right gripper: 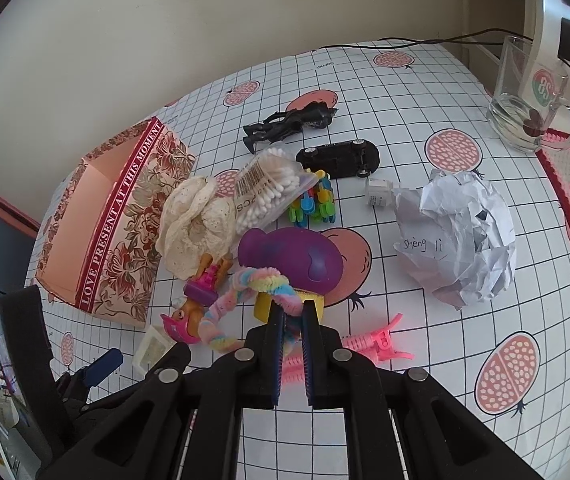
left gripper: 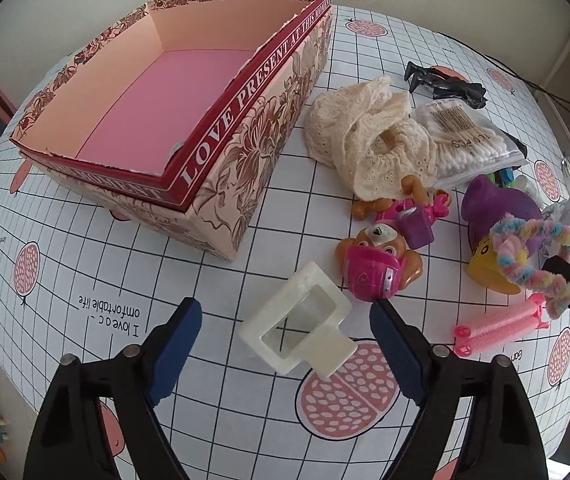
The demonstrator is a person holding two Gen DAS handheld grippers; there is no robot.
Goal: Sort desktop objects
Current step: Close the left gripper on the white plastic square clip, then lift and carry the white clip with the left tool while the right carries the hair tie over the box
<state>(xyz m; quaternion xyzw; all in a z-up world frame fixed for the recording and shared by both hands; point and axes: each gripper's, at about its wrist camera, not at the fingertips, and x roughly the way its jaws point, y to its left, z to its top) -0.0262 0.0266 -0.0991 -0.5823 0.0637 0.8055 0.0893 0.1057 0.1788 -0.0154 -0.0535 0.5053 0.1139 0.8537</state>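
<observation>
My left gripper (left gripper: 285, 312) hangs open over the checked tablecloth. A white rectangular plastic frame (left gripper: 297, 326) lies flat between its blue pads, which stand clear of it on both sides. A pink-masked toy dog (left gripper: 377, 266) lies just beyond the right pad. My right gripper (right gripper: 293, 316) is shut on a pastel fuzzy pipe cleaner (right gripper: 225, 304), which loops off to the left over a purple and yellow toy (right gripper: 305, 256). The open floral gift box (left gripper: 245, 152) stands at the far left with a bare pink floor.
Beside the box lie a cream lace cloth (left gripper: 369, 140), a bag of cotton swabs (left gripper: 469, 140), a black figure (left gripper: 445, 84) and a pink hair clip (left gripper: 497, 326). Further right are a black toy car (right gripper: 341, 156), crumpled paper (right gripper: 461, 236) and a glass mug (right gripper: 525, 96).
</observation>
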